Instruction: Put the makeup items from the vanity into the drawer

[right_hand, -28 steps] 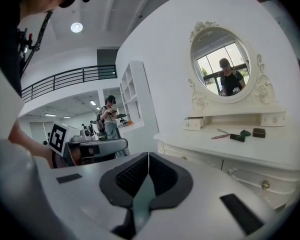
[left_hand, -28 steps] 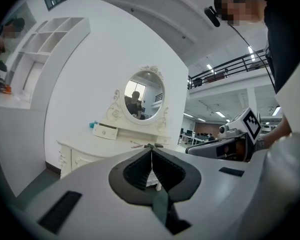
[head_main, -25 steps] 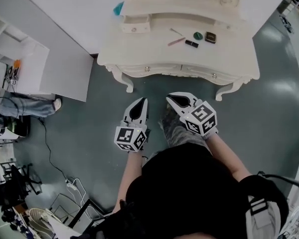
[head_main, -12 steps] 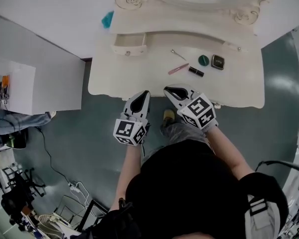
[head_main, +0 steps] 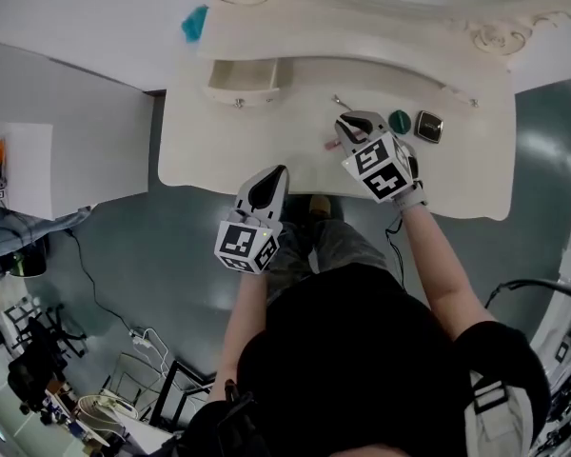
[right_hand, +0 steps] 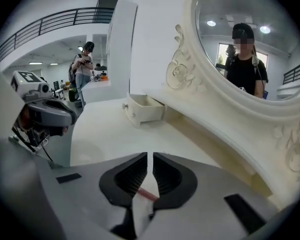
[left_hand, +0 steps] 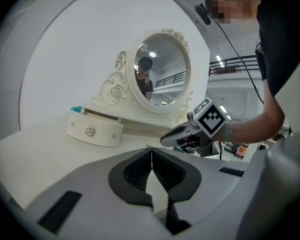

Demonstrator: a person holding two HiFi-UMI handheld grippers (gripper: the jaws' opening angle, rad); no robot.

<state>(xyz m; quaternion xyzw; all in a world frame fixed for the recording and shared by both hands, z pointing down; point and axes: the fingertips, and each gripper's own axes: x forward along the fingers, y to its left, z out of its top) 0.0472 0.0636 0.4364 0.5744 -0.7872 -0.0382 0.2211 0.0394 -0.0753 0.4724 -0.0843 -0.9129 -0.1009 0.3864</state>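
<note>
Head view has the right gripper point(head_main: 345, 122) over the cream vanity tabletop point(head_main: 257, 141), right of centre, just beside a round teal compact point(head_main: 399, 121) and a dark square compact point(head_main: 429, 126). The left gripper point(head_main: 280, 170) hangs at the tabletop's near edge, lower centre. Both pairs of fingers are together with nothing between them. In the right gripper view a slim pink makeup pencil point(right_hand: 149, 194) lies on the tabletop beneath the closed fingers. The small open cream drawer point(head_main: 240, 79) sits at upper left, well apart from the items. To take the pencil cleanly, I judge the fingers should part first, straddle it across its length, lower close to the tabletop, then close near its middle so it cannot pivot.
</note>
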